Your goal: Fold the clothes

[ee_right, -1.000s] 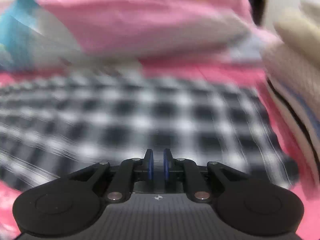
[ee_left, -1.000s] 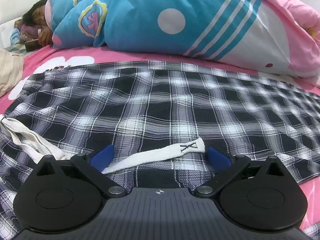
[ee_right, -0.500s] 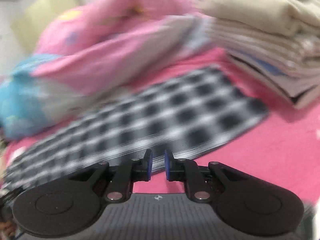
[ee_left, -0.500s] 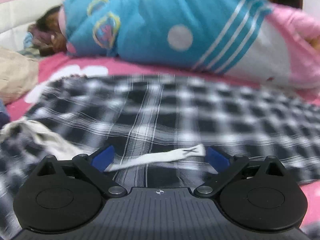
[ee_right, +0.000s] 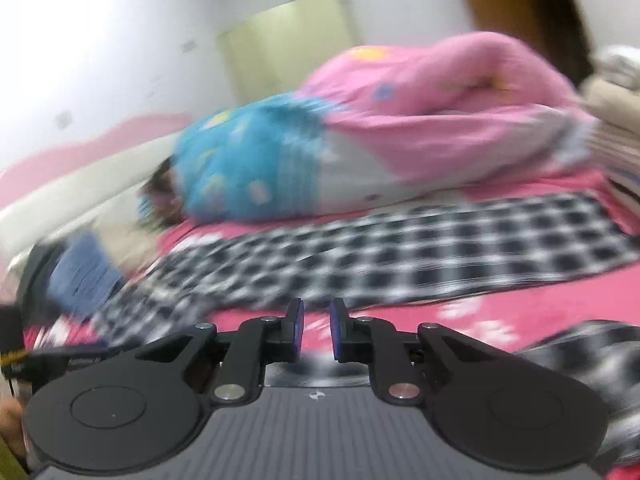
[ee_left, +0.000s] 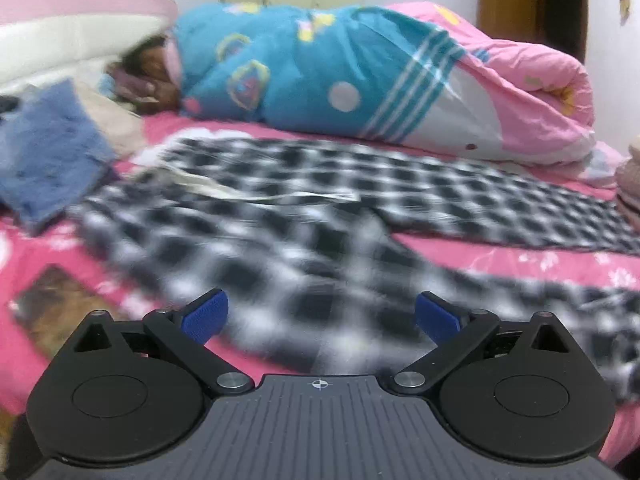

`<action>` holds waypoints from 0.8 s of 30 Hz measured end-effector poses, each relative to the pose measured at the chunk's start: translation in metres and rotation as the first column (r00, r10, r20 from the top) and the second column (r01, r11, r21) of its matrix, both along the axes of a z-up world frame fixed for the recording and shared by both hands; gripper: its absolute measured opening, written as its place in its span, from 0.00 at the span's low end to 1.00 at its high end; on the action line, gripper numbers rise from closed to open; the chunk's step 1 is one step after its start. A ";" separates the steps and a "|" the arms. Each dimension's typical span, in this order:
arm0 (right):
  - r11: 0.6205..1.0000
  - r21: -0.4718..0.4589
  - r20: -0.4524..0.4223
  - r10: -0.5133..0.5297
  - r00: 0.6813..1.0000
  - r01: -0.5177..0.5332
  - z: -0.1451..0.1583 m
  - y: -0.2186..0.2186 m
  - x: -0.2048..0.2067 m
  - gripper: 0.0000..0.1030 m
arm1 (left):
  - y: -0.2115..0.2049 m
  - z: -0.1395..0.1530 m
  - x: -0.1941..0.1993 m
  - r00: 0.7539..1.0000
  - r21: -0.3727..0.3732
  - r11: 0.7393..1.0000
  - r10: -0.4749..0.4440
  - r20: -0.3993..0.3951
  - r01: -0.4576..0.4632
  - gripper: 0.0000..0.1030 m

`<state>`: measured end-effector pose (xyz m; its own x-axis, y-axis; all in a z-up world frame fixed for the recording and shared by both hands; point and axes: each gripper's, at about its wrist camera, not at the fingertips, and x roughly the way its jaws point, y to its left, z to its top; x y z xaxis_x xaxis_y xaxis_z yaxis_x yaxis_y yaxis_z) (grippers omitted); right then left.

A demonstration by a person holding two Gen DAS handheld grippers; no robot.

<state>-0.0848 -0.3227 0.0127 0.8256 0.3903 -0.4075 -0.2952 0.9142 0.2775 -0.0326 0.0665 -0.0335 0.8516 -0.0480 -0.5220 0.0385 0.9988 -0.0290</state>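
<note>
The black-and-white checked trousers (ee_left: pixel 304 216) lie spread across the pink bed (ee_left: pixel 500 252), legs stretched toward the folded pile of pale clothes (ee_left: pixel 630 184) at the bed's far end. A white drawstring (ee_left: pixel 280 196) trails over the waist area. Behind the trousers a person (ee_left: pixel 156 80) lies wrapped in a blue and pink quilt (ee_left: pixel 360 80), against the bed's padded headboard (ee_left: pixel 60 36). Beside the trousers' waist sits a blue cloth (ee_left: pixel 44 152), and nearer than that a dark flat thing (ee_left: pixel 52 308) rests on the sheet; blur keeps me from telling what it is.

The left gripper (ee_left: pixel 319 316) hangs above the near trouser leg with its blue-padded fingers (ee_left: pixel 204 314) spread wide, nothing between them. The right gripper (ee_right: pixel 316 330) hovers over the sheet just off the checked trousers (ee_right: pixel 440 252), its pads drawn close with a narrow slit between them, gripping nothing I can see. A fold of checked fabric shows beside that gripper too.
</note>
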 end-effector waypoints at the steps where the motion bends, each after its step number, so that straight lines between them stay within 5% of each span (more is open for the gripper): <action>1: 0.999 -0.022 0.000 0.041 0.999 -0.041 -0.002 0.014 -0.002 0.15 | 0.007 0.004 -0.007 0.999 0.008 1.000 0.030 0.010 -0.030 0.97; 5: 0.976 -0.121 0.012 0.183 0.983 -0.181 -0.011 0.076 -0.008 0.15 | 0.063 0.033 -0.017 0.984 -0.073 0.982 0.177 0.027 -0.175 0.93; 10: 0.898 -0.249 0.033 0.383 0.923 -0.363 -0.018 0.159 -0.004 0.14 | 0.155 0.079 0.001 0.937 -0.147 0.928 0.348 0.025 -0.341 0.82; 17: 0.698 -0.500 0.019 0.600 0.800 -0.512 -0.041 0.267 0.006 0.14 | 0.243 0.073 0.072 0.938 -0.291 0.894 0.299 -0.176 -0.340 0.65; 20: 0.589 -0.644 0.010 0.645 0.765 -0.488 -0.058 0.298 0.008 0.14 | 0.253 0.052 0.094 0.939 -0.335 0.887 0.247 -0.241 -0.319 0.61; 24: 0.495 -0.730 -0.033 0.664 0.747 -0.472 -0.081 0.319 0.018 0.13 | 0.257 0.028 0.113 0.934 -0.353 0.887 0.193 -0.300 -0.297 0.54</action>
